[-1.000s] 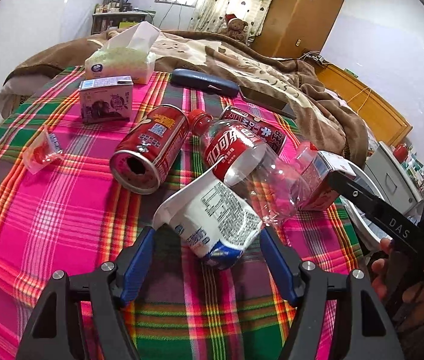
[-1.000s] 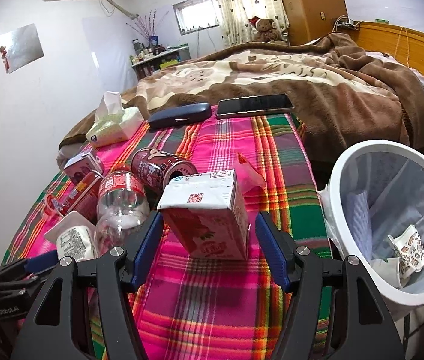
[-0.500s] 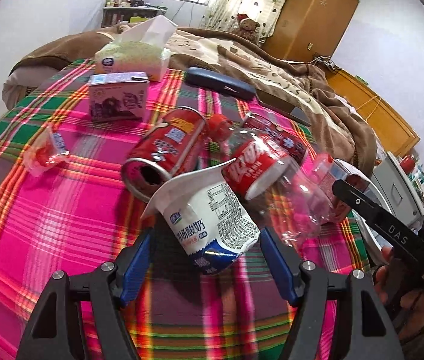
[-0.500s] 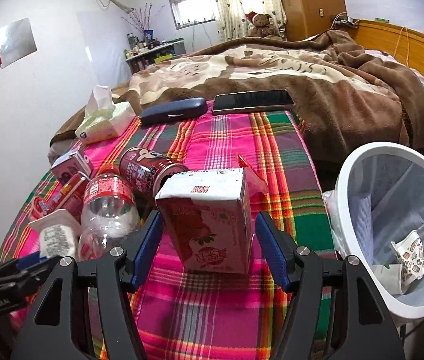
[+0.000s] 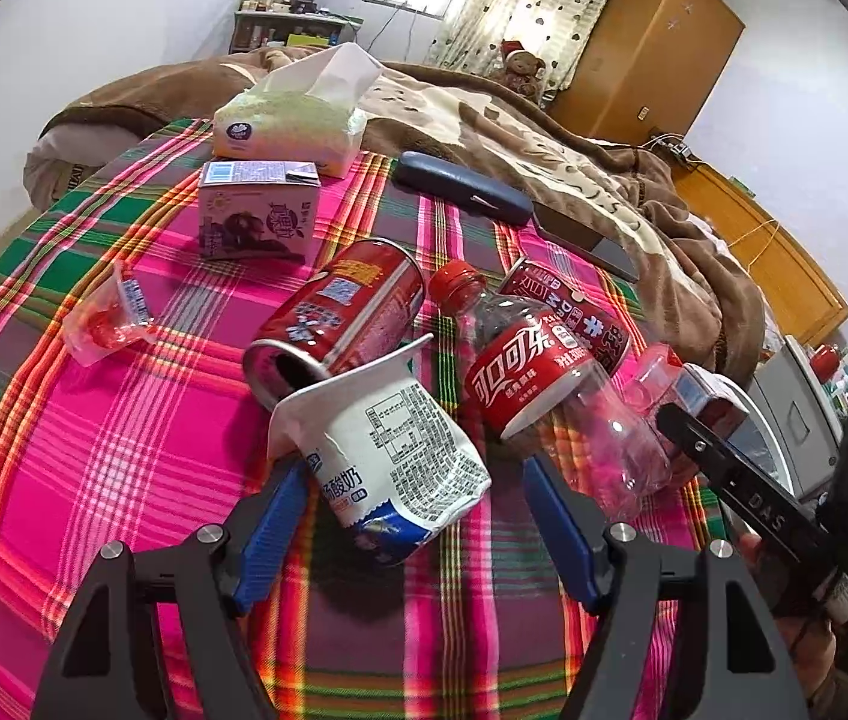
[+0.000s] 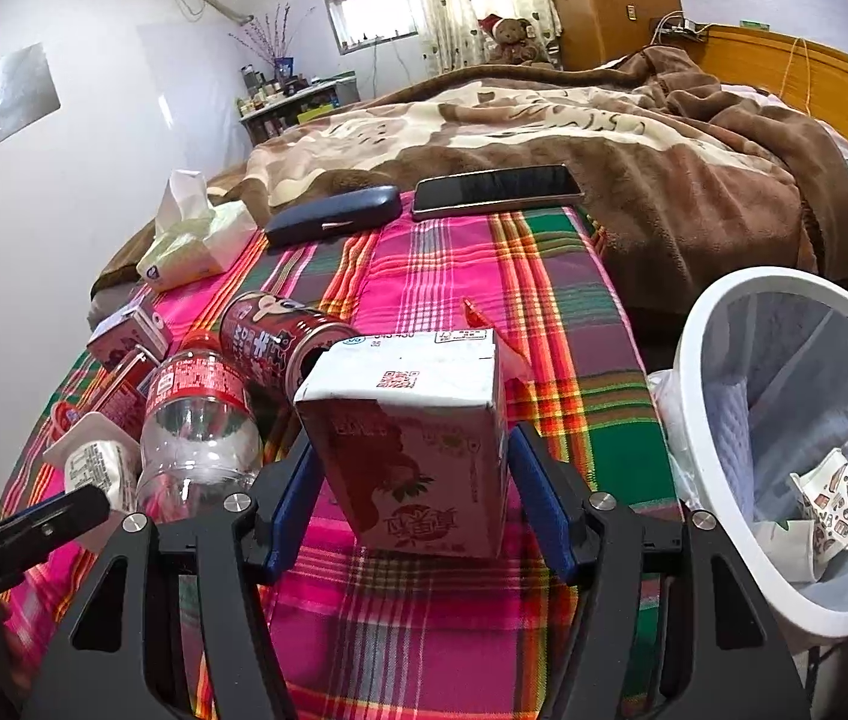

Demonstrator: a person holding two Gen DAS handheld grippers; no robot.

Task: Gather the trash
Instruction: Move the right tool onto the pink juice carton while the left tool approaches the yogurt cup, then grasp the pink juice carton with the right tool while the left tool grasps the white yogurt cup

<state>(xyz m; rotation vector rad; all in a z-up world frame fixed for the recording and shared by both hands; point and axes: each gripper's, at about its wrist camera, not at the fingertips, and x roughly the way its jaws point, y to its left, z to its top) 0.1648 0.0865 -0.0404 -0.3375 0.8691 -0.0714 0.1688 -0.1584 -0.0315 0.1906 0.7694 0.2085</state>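
The left tool (image 5: 408, 510) is sitting with its two blue fingers (image 5: 270, 513) apart. A squashed white yogurt cup (image 5: 390, 450) is lying on its side between them. The left finger looks like it is just beside the cup, and the right finger is standing apart from it, so the cup is not being squeezed.

The right tool (image 6: 411, 492) is also standing apart. A red and white milk box (image 6: 417, 450) is standing upright between its fingers. It is hard to tell if the pads are touching the box sides.

All the trash is lying on the plaid cloth (image 5: 93, 450) on the bed. Just behind the cup, a red can (image 5: 345, 312) is lying with its open end facing near. To the right of the can, a clear cola bottle (image 5: 535, 381) with a red cap is lying down, and a second red can (image 5: 568, 315) is lying behind it. Far to the left, a purple box (image 5: 255, 210) is standing, and a little see-through wrapper (image 5: 105, 324) is lying near it.

A white trash bin (image 6: 718, 312) is standing to the right of the bed, with a paper scrap (image 6: 826, 498) inside
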